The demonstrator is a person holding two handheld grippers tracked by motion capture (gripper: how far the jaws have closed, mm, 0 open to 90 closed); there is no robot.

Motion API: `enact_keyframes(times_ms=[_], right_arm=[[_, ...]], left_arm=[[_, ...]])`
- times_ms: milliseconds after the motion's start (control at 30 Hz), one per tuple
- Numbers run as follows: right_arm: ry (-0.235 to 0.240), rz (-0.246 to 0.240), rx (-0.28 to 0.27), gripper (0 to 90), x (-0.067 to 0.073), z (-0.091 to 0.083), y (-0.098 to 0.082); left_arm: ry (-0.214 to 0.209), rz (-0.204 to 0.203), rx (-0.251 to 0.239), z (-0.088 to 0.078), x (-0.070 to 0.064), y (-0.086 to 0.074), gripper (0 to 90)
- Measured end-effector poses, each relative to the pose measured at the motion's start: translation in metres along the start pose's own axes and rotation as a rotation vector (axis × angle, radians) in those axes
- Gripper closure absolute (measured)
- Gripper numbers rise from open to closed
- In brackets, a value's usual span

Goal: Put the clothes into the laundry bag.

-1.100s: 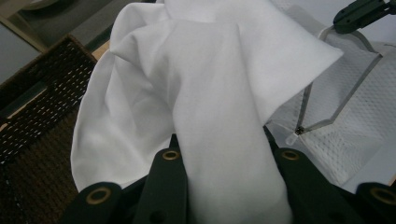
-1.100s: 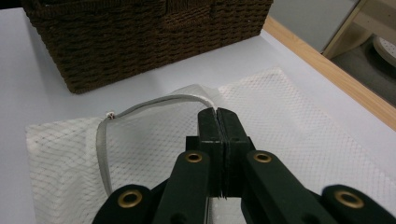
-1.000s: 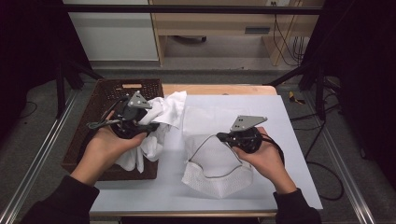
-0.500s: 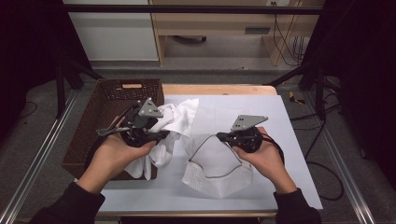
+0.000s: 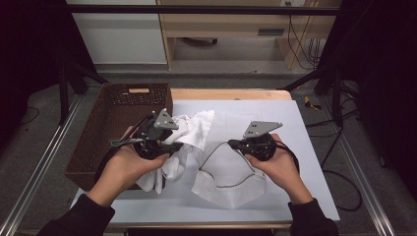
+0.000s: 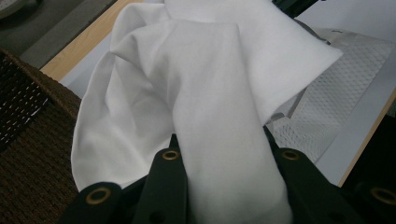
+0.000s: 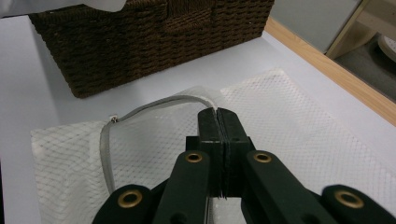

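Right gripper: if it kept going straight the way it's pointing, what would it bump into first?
Probably the dark brown woven basket. The right gripper, shut on the white mesh bag's grey-edged rim, points across the bag toward the basket's wall; how far off that is stays unclear.

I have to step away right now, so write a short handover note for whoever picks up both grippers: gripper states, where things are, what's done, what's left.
Left gripper: shut on a bunched white cloth, held just right of the basket, beside the bag's mouth.
Right gripper: shut on the grey zip edge of the mesh bag, holding its mouth up off the table.
Done: cloth is out of the basket and at the bag.
Left, probably: push the cloth in through the opening, let go, close the bag.
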State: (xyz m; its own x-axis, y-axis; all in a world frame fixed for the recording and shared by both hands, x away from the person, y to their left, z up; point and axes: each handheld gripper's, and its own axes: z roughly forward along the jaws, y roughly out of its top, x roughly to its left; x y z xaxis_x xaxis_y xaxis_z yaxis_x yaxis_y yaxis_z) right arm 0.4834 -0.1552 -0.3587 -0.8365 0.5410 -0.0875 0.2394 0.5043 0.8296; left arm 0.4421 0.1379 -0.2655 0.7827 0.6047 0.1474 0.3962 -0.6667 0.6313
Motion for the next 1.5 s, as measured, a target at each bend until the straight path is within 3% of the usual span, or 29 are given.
enact_keyframes(times_ms=[767, 1500], right_arm=[[0.006, 0.014, -0.006, 89.9, -0.002, 0.001, 0.000], [-0.003, 0.019, 0.015, 89.9, 0.000, 0.007, 0.005]], left_arm=[[-0.048, 0.017, 0.008, 0.006, -0.016, -0.001, 73.9], [-0.110, 0.031, 0.023, 0.013, -0.034, -0.019, 73.9]])
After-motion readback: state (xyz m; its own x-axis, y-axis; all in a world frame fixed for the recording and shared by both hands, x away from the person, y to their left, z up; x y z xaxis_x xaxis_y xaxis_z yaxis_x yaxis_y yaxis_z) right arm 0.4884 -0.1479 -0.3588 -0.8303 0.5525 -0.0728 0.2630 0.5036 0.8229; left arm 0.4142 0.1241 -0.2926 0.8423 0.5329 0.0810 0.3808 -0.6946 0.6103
